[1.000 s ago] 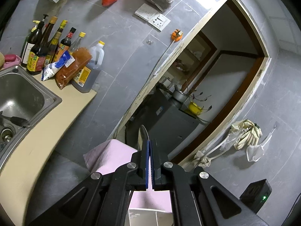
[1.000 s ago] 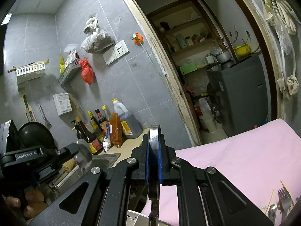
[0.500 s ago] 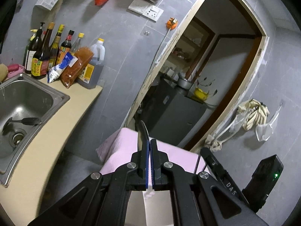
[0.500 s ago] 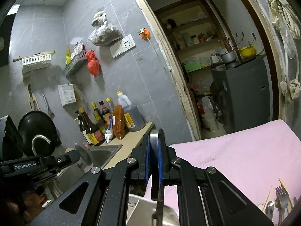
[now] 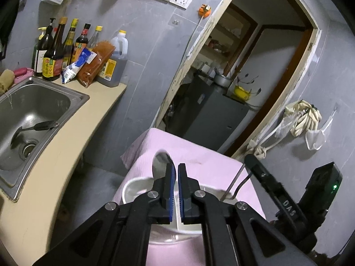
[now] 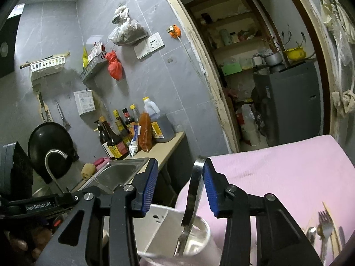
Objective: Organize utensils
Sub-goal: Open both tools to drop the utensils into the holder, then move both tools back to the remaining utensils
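My left gripper point(image 5: 175, 190) is shut on a metal spoon point(image 5: 160, 163), bowl end up, above the white divided utensil holder point(image 5: 137, 186) on the pink-covered table point(image 5: 199, 155). My right gripper point(image 6: 177, 188) is open; a metal utensil handle point(image 6: 194, 190) leans against its right pad and stands in the holder's right compartment point(image 6: 197, 241). The right gripper point(image 5: 266, 181) also shows in the left wrist view. A fork and other utensils point(image 6: 324, 232) lie on the pink cloth at the right.
A steel sink point(image 5: 33, 115) with a dark utensil in it sits in the beige counter point(image 5: 73, 122) at left. Sauce bottles point(image 5: 66, 51) line the wall. A doorway with a grey cabinet point(image 5: 213, 113) lies beyond the table.
My right gripper has opened and released the utensil into the holder. My left gripper has come down over the holder with the spoon still in it.
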A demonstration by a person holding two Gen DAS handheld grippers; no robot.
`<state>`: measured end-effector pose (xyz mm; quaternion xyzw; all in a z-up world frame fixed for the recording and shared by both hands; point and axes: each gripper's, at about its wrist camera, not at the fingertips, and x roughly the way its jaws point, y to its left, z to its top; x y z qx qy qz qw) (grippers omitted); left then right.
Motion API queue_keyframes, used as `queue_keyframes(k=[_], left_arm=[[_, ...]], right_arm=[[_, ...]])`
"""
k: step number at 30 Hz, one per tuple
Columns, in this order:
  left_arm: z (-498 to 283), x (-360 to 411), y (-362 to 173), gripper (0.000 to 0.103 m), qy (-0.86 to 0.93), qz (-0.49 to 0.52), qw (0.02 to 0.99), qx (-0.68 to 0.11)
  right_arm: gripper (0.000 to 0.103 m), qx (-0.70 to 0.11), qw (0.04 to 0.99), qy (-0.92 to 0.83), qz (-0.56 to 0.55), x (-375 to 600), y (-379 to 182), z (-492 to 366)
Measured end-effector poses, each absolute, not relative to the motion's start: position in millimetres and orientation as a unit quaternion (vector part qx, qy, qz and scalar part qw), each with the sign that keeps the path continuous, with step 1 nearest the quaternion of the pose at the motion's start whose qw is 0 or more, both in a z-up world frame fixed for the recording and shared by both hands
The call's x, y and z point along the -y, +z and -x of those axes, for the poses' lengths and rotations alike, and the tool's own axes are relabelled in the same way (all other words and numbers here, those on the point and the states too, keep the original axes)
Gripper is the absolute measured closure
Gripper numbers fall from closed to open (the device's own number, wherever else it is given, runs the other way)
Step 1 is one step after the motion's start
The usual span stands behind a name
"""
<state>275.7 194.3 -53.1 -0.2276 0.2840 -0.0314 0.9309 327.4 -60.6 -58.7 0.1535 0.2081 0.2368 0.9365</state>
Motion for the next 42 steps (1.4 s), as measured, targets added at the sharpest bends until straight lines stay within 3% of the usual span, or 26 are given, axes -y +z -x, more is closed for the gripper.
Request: queue_keyframes(k=[2,6,9,11,15,17,21,26,32,42], left_arm=[[-271.4,-191.5,-52.2,0.092,-0.028,0.22,0.933,-0.282],[-262.7,-187.7,-50.9,0.062,-0.025,0.226,0.935,-0.272],[-257.9,-181.6,-47.0,0.057,-0.018,0.228,0.937,-0.263],[-255.6,-175.0,-42.8,0.053,-0.015,0.222,0.94,-0.26],[-246.3,-153.7,-28.1,0.027,0.001,0.196,0.951,-0.239],[-241.5,-138.7,-19.7,0.021,0.013,0.177,0.958,-0.226],[-234.9,-107.3,-7.4,0.005,0.024,0.147,0.967,-0.207],[-230.6,-63.0,-0.2,0.001,0.026,0.113,0.976,-0.185],[-231.5,-13.1,-8.0,0.001,0.008,0.089,0.979,-0.181],[-249.8,47.5,-47.2,0.001,-0.039,0.055,0.97,-0.233]], right_arm=[[0.066,-0.205,0.938,0.233,-0.157,67.4,-56.3,-323.6],[0.061,-0.202,0.939,0.226,-0.162,83.5,-49.6,-316.8],[0.058,-0.199,0.941,0.218,-0.165,94.9,-41.0,-312.8],[0.042,-0.193,0.944,0.211,-0.165,105.0,-33.6,-307.2],[0.031,-0.179,0.952,0.199,-0.151,131.5,-15.3,-294.6],[0.021,-0.174,0.955,0.193,-0.14,146.2,-7.2,-289.0],[0.01,-0.161,0.967,0.164,-0.109,178.8,5.7,-275.1],[0.002,-0.147,0.978,0.127,-0.079,218.5,19.3,-262.6],[0.002,-0.158,0.982,0.088,-0.06,265.1,17.4,-258.3],[0.002,-0.24,0.966,0.059,-0.072,320.2,-39.4,-280.1]])
